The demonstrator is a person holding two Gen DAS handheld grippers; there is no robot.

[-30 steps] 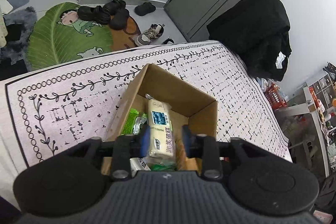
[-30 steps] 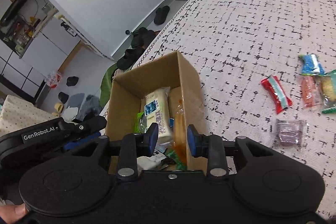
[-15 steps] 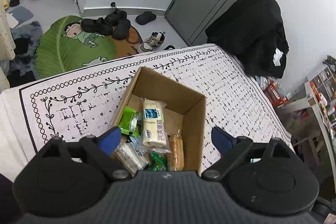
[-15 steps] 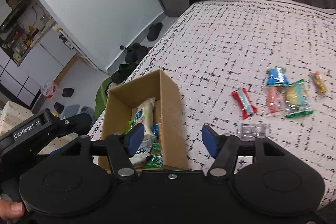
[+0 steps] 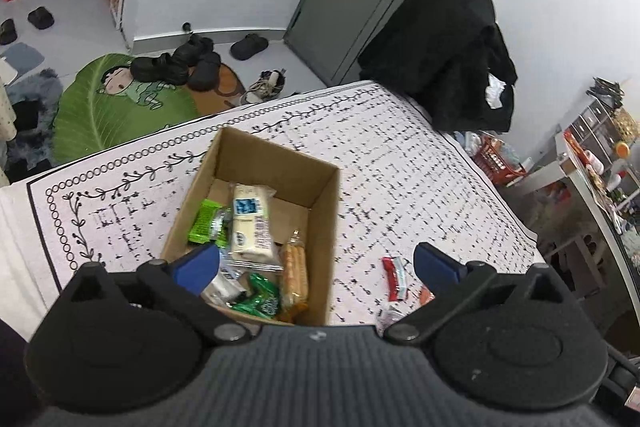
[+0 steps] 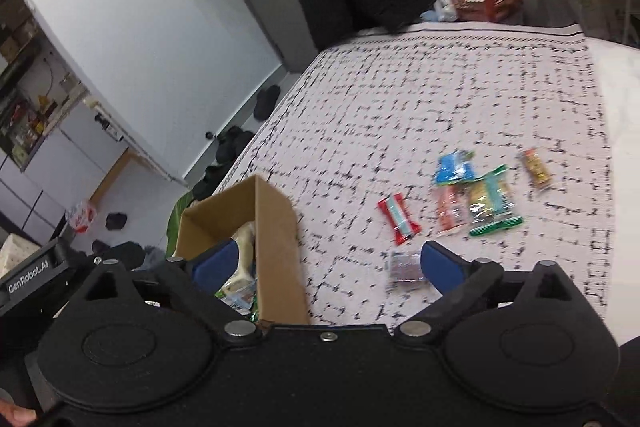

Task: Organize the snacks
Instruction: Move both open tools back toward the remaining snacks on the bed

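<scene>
A cardboard box (image 5: 324, 227) stands on the patterned tablecloth (image 5: 420, 179). In it lie a cream cake packet (image 5: 250, 223), a green packet (image 5: 204, 223), an orange biscuit packet (image 5: 294, 275) and a dark green packet (image 5: 260, 301). My left gripper (image 5: 316, 263) hangs above the box's near end, jaws opening wide, nothing between them. My right gripper (image 6: 328, 263) hovers over the box's (image 6: 276, 247) right wall, its jaws also opening and holding nothing. Loose on the cloth lie a red bar (image 6: 398, 219), a clear purplish packet (image 6: 404, 267), a blue packet (image 6: 454, 167), a pink packet (image 6: 450, 209), a green-edged packet (image 6: 492, 205) and a small orange bar (image 6: 536, 169).
A black coat (image 5: 444, 55) hangs over a chair at the table's far corner, with a red basket (image 5: 496, 163) on the floor beside it. Shoes and a green leaf rug (image 5: 112, 103) lie beyond the far edge. The other gripper's body (image 6: 28, 279) shows at the left of the right wrist view.
Both grippers have spread from nearly shut to wide and drawn back and up from the box. The cream packet and the orange packet now lie free inside it.
</scene>
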